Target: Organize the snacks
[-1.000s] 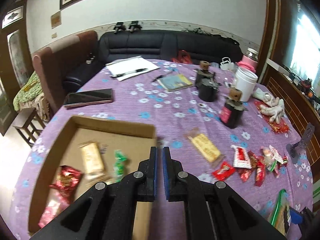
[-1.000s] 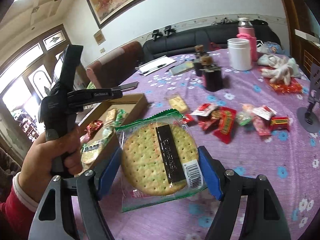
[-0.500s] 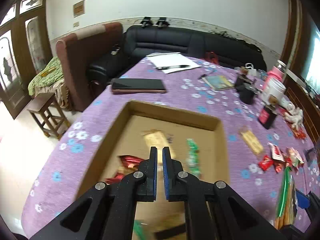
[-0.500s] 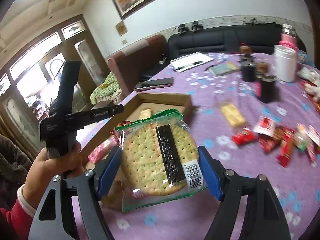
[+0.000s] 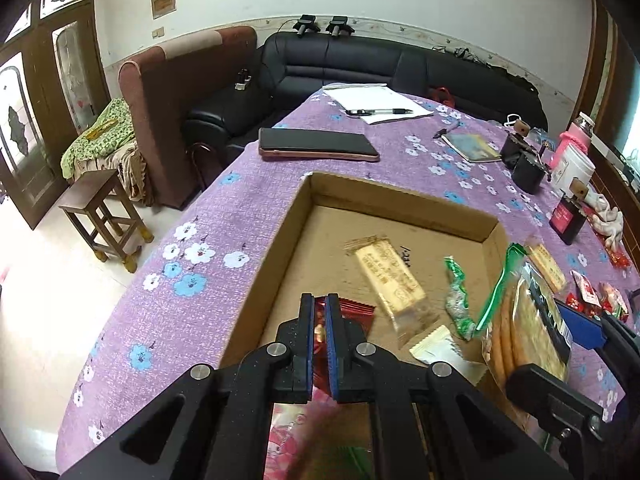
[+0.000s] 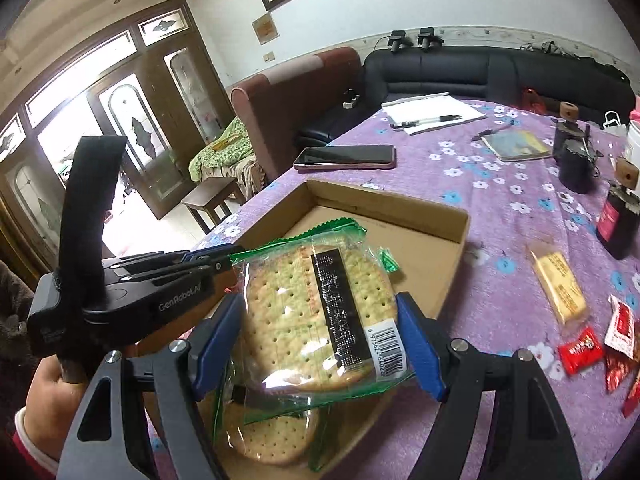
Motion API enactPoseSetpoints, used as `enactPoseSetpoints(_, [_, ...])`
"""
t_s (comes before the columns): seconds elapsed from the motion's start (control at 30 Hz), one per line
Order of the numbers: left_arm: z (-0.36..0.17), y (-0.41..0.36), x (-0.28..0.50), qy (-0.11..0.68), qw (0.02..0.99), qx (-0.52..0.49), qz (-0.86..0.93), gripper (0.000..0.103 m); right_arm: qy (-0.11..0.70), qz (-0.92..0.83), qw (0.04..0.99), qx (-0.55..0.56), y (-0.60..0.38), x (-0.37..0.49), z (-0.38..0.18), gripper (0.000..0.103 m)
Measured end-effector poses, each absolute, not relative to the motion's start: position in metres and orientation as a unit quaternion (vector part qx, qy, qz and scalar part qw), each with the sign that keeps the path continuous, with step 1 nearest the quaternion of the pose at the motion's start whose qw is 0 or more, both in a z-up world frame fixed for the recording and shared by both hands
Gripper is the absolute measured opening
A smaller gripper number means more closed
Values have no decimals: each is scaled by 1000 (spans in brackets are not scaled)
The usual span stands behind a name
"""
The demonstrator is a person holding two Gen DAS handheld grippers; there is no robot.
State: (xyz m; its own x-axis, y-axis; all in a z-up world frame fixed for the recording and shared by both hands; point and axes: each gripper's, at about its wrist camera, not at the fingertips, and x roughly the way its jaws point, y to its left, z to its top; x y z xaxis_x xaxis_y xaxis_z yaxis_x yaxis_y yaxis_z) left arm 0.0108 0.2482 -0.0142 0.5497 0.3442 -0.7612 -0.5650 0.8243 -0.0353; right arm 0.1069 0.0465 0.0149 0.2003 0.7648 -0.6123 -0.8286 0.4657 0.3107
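My right gripper (image 6: 320, 344) is shut on a round cracker pack (image 6: 320, 312) in clear green-edged wrap, held above the near end of the cardboard box (image 6: 452, 256). A second cracker pack (image 6: 272, 436) lies in the box beneath it. My left gripper (image 5: 319, 344) is shut and empty, over the box's near left part (image 5: 280, 240). It shows in the right wrist view (image 6: 208, 264) just left of the held pack. The box holds a tan bar (image 5: 388, 276), a green candy (image 5: 456, 300), a red packet (image 5: 356, 316) and a white packet (image 5: 436, 344).
Loose snacks lie on the purple tablecloth right of the box: a tan bar (image 6: 560, 284) and red and white packets (image 6: 580, 348). A phone (image 5: 316, 144), paper with a pen (image 5: 380, 110), a booklet (image 5: 472, 146), dark jars (image 5: 528, 168) and a white tub (image 5: 572, 168) stand farther back.
Both grippers moved left and forward over the box. The right gripper carried the cracker pack from over the tablecloth to above the box's near end, close beside the left gripper.
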Motion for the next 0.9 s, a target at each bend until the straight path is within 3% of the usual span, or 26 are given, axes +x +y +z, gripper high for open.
enactPoseSetpoints(0.43, [-7, 261, -4, 371, 889, -178, 201, 5, 348, 512, 784, -35, 38, 112, 28, 76])
enactPoseSetpoints(0.73, [11, 214, 22, 380, 906, -149, 112, 8, 337, 462, 820, 21, -55, 133, 36, 76])
enactPoseSetpoints(0.77, [13, 203, 30, 381, 907, -143, 104, 23, 338, 445, 829, 30, -76, 137, 35, 76])
enactPoseSetpoints(0.8, [15, 185, 42, 384, 909, -132, 95, 59, 340, 432, 834, 35, -90, 141, 33, 76])
enactPoseSetpoints(0.87, [19, 161, 58, 378, 914, -117, 84, 97, 343, 411, 843, 49, -119, 147, 30, 76])
enactPoseSetpoints(0.9, [22, 144, 67, 369, 920, -103, 78, 99, 344, 401, 847, 55, -132, 150, 28, 76])
